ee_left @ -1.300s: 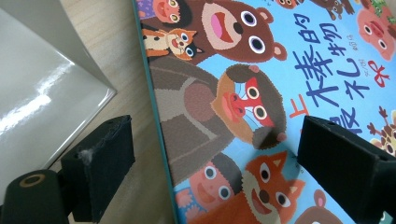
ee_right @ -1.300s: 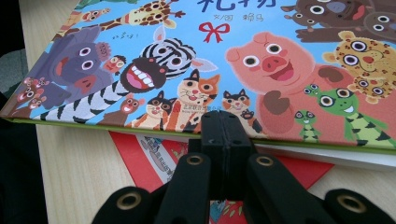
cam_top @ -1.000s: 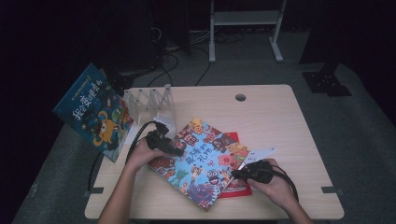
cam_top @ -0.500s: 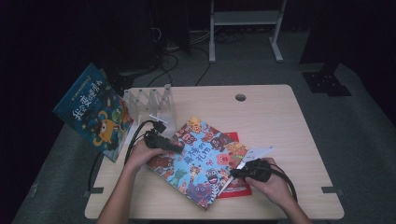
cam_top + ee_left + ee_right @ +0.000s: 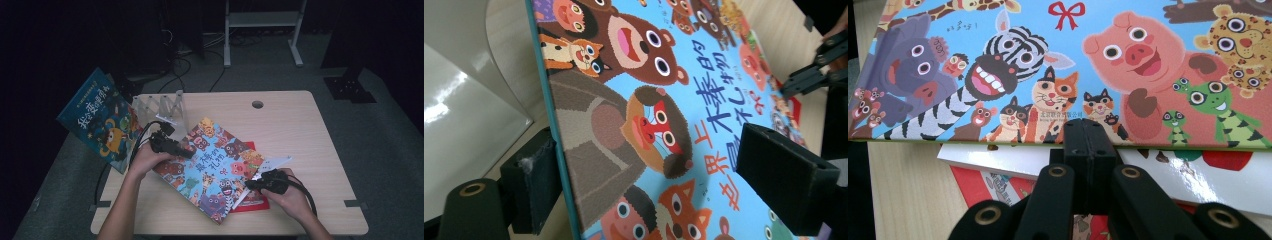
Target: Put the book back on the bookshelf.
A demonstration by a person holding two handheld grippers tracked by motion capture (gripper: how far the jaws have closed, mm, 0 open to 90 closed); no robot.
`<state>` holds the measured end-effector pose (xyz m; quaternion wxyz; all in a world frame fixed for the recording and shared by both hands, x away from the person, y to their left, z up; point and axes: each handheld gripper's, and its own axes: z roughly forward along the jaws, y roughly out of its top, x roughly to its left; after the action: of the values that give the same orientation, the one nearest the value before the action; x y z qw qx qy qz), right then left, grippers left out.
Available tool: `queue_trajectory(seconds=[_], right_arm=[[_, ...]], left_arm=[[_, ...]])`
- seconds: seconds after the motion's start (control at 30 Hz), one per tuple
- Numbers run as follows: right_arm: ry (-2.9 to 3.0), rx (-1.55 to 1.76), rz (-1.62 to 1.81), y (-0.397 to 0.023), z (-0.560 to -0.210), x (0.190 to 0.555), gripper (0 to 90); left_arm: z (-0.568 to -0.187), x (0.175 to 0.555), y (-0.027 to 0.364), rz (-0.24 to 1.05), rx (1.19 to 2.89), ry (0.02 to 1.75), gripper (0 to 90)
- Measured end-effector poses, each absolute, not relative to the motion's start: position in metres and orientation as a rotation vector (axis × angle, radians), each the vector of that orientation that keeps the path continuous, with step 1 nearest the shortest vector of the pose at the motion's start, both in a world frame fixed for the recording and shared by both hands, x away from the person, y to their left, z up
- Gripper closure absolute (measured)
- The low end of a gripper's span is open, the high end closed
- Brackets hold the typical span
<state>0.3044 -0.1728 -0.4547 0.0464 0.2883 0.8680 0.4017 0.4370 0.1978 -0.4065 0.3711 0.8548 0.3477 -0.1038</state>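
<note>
At the middle of the table (image 5: 300, 125) we note the animal picture book (image 5: 212, 167), blue-covered, lying at a slant with one corner toward the table's front edge. It overlaps a red book (image 5: 255, 202) beneath its right side, and a white sheet (image 5: 272, 165) shows between the two.

We see the left gripper (image 5: 187, 150) at the book's upper-left edge. In the left gripper view the book (image 5: 664, 100) stands between the jaws, cover edge against the left pad (image 5: 534, 185), while the right pad (image 5: 784, 180) sits over the cover; we cannot tell whether that pad touches. Its jaws have just been closing a little, with the book's edge between them. That edge is raised off the table on the left side. The left hand (image 5: 150, 160) wraps the gripper body from behind, forearm coming in from the bottom left, gripper pointing right and slightly down across the cover.

We see the right gripper (image 5: 250, 184) at the book's lower-right edge, jaws closed together on nothing; in the right gripper view the joined tips (image 5: 1089, 135) rest at the book's border (image 5: 1058, 65), above the white sheet (image 5: 1168, 170) and red book (image 5: 983, 187). The right hand (image 5: 287, 195) holds it low, pointing left.

Further out we record a clear acrylic rack (image 5: 160, 107) near the back-left corner, and a second picture book (image 5: 97, 120) leaning off the table's left edge.
</note>
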Motion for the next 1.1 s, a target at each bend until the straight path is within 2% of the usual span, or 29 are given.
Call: queue_trajectory(seconds=[0.47,0.73,1.0,1.1], right_arm=[[2.654,0.858,1.246,-0.169,-0.456,0.310,89.0],[2.647,0.832,1.261,-0.161,-0.458,0.316,89.1],[2.648,0.799,1.281,-0.154,-0.460,0.321,89.2],[2.647,0.771,1.271,-0.150,-0.460,0.324,89.2]], left_arm=[[-0.358,0.436,0.192,-0.205,2.238,0.852,26.3],[-0.325,0.434,0.192,-0.177,2.224,0.829,40.4],[-0.298,0.436,0.175,-0.136,2.291,0.811,46.3],[-0.295,0.435,0.168,-0.182,2.309,0.771,51.1]])
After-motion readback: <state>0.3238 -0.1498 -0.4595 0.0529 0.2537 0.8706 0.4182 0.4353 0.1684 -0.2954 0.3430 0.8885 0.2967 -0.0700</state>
